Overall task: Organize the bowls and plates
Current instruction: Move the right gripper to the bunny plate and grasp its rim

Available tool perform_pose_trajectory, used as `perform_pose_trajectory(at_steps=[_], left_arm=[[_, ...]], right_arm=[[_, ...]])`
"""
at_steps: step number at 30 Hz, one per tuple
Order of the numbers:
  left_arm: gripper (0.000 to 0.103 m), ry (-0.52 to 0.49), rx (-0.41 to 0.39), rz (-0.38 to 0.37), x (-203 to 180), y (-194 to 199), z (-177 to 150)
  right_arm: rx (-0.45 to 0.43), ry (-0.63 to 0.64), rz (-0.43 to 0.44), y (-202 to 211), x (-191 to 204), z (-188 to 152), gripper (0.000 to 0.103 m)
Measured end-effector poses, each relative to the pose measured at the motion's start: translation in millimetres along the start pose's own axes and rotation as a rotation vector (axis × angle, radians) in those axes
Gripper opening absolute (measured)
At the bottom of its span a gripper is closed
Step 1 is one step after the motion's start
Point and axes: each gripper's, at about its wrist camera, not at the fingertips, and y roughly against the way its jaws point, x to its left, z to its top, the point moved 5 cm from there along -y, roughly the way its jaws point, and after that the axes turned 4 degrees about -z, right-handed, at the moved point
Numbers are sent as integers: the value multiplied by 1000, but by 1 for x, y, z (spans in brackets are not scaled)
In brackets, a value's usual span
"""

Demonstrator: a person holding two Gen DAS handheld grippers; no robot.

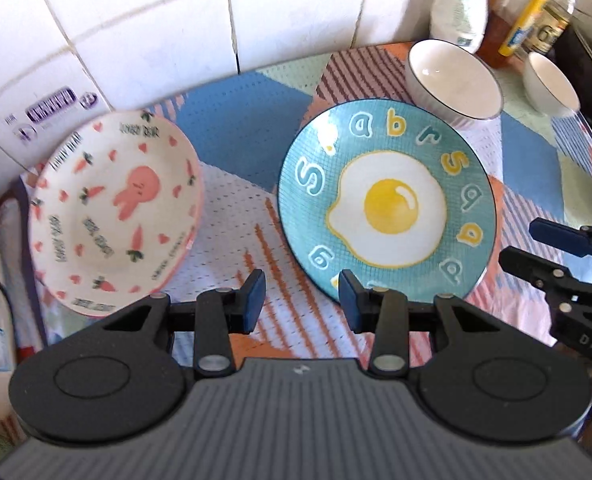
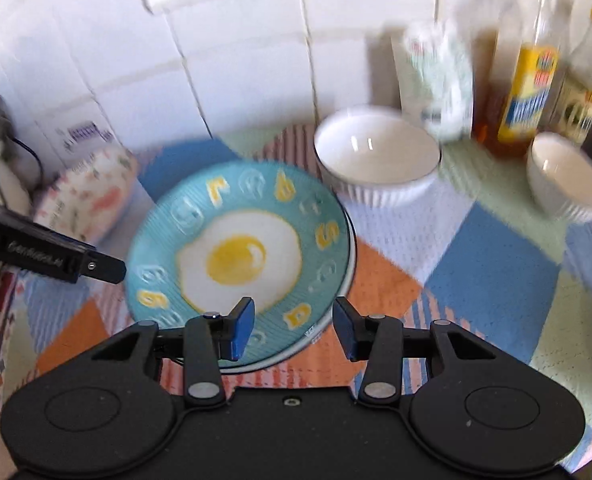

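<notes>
The egg plate [image 2: 239, 252] lies flat on the table [image 2: 476, 280], in front of the ribbed white bowl [image 2: 376, 160]. The right gripper [image 2: 291, 328] has released fingers astride its near rim, so it should pinch the rim firmly. The left gripper [image 1: 302, 300] is also released, empty.

This is a home kitchen. Ahead of the claws, a white tiled wall [image 1: 167, 32] backs a table spread with a patchwork-patterned cloth [image 1: 231, 196]. Glass condiment bottles with yellow labels [image 2: 530, 92] stand far right against the wall beside a white bag [image 1: 458, 4]. Household crockery lies about: a teal fried-egg plate [image 1: 388, 204], a pink rabbit-print dish [image 1: 111, 208], and white ribbed bowls [image 2: 376, 160].
</notes>
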Motion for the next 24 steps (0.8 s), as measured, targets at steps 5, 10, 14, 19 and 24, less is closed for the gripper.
perform_pose_trajectory(at_steps=[5, 10, 14, 19, 24], left_arm=[[41, -58, -11, 20, 5, 30, -12], [41, -78, -26, 15, 15, 54, -30], [41, -86, -43, 36, 29, 69, -45], [41, -81, -56, 30, 47, 82, -64], [42, -74, -70, 30, 67, 91, -85]], right_arm=[[-48, -66, 48, 28, 15, -4, 49], [-106, -64, 51, 56, 37, -3, 49], [-153, -60, 80, 75, 61, -3, 49], [-224, -133, 172, 89, 98, -10, 50], [-252, -114, 167, 90, 139, -16, 50]])
